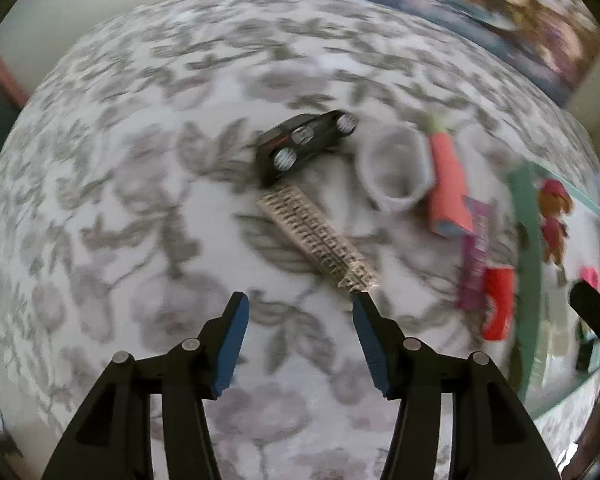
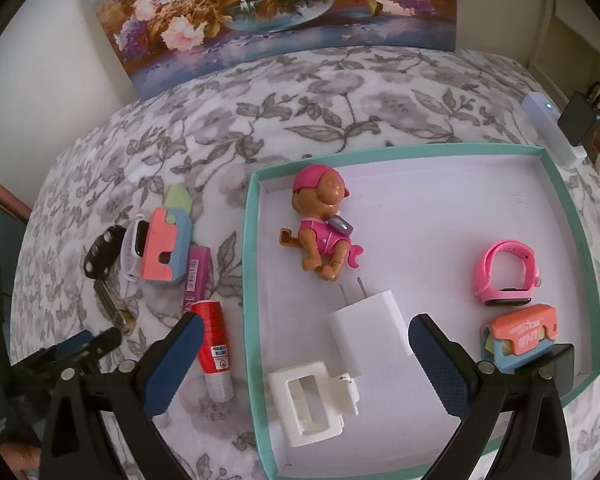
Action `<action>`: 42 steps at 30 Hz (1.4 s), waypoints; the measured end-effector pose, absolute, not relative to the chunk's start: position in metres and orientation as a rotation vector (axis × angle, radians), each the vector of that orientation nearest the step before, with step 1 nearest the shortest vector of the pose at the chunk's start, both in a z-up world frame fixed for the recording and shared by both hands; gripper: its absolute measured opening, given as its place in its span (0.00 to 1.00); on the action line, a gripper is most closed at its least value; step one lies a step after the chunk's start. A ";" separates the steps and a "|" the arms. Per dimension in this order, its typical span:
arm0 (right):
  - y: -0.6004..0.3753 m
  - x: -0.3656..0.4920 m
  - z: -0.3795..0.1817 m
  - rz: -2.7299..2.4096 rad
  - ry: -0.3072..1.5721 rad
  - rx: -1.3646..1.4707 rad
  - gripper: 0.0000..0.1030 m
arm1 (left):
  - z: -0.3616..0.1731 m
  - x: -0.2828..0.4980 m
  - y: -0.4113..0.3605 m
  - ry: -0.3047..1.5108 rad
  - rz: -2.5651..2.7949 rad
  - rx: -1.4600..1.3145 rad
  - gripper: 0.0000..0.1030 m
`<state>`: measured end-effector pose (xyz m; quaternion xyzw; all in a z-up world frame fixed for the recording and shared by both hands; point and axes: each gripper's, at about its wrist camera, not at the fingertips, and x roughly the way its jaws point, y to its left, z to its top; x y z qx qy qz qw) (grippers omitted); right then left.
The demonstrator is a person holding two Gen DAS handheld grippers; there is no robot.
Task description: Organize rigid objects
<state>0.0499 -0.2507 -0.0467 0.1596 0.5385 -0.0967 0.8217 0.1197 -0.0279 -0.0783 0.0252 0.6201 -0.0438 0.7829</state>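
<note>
My left gripper point(image 1: 300, 298) is open over the flowered cloth, with nothing between its blue pads. Just ahead of it lies a black key fob point(image 1: 306, 142) with its key blade point(image 1: 320, 236). To the right lie a white watch band point(image 1: 396, 168), a coral box cutter point(image 1: 448, 184), a purple tube point(image 1: 476, 248) and a red glue stick point(image 1: 498, 304). My right gripper point(image 2: 306, 322) hangs open above the teal-rimmed tray point(image 2: 250, 264). A white charger point(image 2: 370, 328) lies under its spread fingers, and no pad presses on it.
The tray also holds a toy dog point(image 2: 320, 224), a white hair clip point(image 2: 312, 400), a pink watch point(image 2: 508, 272) and a second coral cutter point(image 2: 520, 336). A flower painting point(image 2: 260, 8) leans at the back. A white box point(image 2: 552, 128) sits at the far right.
</note>
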 end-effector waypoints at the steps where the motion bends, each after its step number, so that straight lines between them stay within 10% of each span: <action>1: -0.251 0.050 -0.047 -0.206 1.147 0.341 1.00 | -0.078 0.120 -0.022 1.334 -0.057 0.064 0.54; 38: -0.255 0.052 -0.051 -0.216 1.162 0.341 1.00 | -0.087 0.128 -0.006 1.182 -0.246 0.283 0.67; 42: -0.253 0.052 -0.052 -0.212 1.164 0.342 1.00 | -0.080 0.129 -0.017 1.165 -0.278 0.241 0.81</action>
